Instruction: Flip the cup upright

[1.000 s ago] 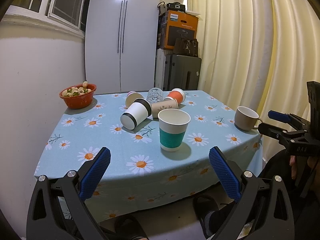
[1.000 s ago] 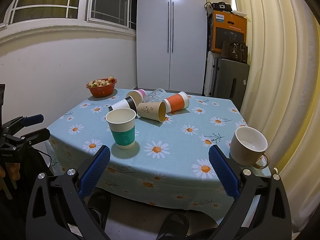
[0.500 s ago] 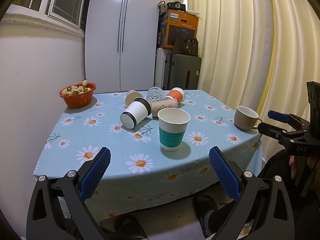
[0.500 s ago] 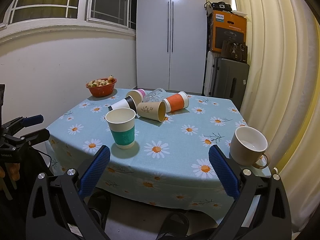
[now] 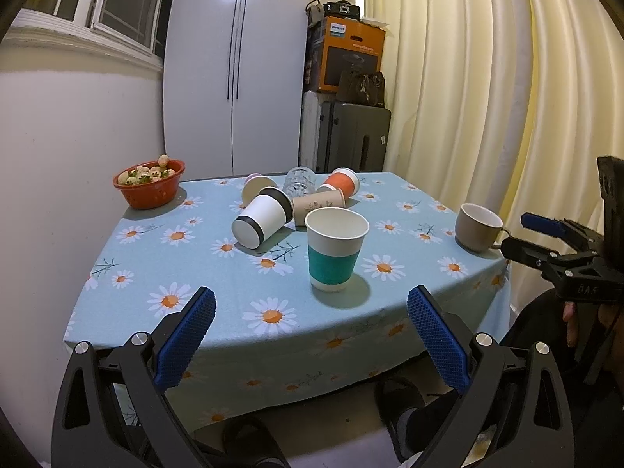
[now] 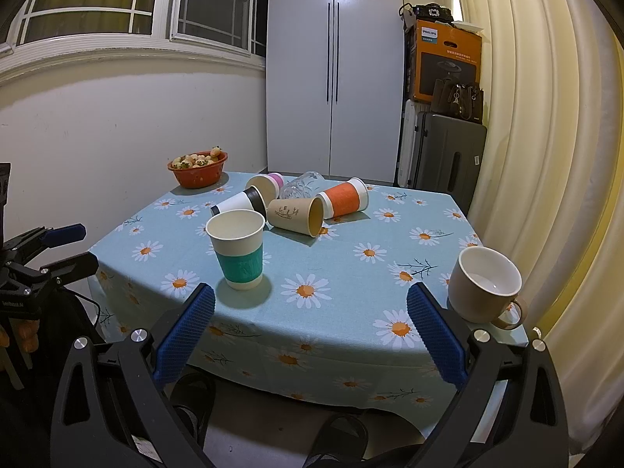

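Observation:
A teal-banded paper cup [image 5: 335, 249] [image 6: 238, 249] stands upright near the table's front. Behind it several cups lie on their sides in a cluster: a white cup with black bands [image 5: 263, 222] [image 6: 238, 203], a tan printed cup [image 5: 318, 204] [image 6: 296, 216], an orange-banded cup [image 5: 341, 183] [image 6: 345, 197], a pink-rimmed cup [image 5: 255, 187] [image 6: 267, 185] and a clear glass [image 5: 298, 181] [image 6: 298, 187]. A beige mug [image 5: 475, 226] [image 6: 485, 286] stands upright at the right edge. My left gripper [image 5: 310, 339] is open and empty before the table's front edge. My right gripper [image 6: 310, 339] is open and empty too.
The table wears a light blue daisy cloth [image 5: 175, 265] [image 6: 390, 241]. A red bowl of fruit [image 5: 150, 185] [image 6: 198, 168] sits at the back left. A white wardrobe [image 6: 335, 70], a grey suitcase [image 6: 444, 156], an orange box [image 6: 446, 64] and cream curtains [image 6: 546, 117] stand behind.

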Demonstrator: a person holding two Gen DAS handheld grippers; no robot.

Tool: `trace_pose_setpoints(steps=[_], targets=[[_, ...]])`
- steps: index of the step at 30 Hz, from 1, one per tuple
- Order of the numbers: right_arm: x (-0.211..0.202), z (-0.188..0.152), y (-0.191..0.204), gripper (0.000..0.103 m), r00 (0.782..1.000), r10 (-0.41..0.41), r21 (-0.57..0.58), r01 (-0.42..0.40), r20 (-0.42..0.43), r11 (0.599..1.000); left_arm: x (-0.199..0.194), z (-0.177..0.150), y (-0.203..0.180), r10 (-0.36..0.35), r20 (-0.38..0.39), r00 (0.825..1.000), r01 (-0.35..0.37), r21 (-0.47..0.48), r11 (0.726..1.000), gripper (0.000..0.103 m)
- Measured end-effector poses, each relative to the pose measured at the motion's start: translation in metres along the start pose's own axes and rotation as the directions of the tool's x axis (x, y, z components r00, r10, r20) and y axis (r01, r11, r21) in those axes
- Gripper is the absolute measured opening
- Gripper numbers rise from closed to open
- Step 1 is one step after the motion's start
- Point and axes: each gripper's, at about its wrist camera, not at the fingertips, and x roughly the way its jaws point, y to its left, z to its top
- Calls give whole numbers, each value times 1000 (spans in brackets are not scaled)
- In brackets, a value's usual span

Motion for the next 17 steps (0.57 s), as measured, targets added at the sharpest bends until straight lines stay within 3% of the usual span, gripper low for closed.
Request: trace_pose_setpoints(steps=[17], targets=[[0,0,0,98,1000,-1,0,1,-1,1000,2,1,2,11,-4,1000,-11,-13,1000,96]])
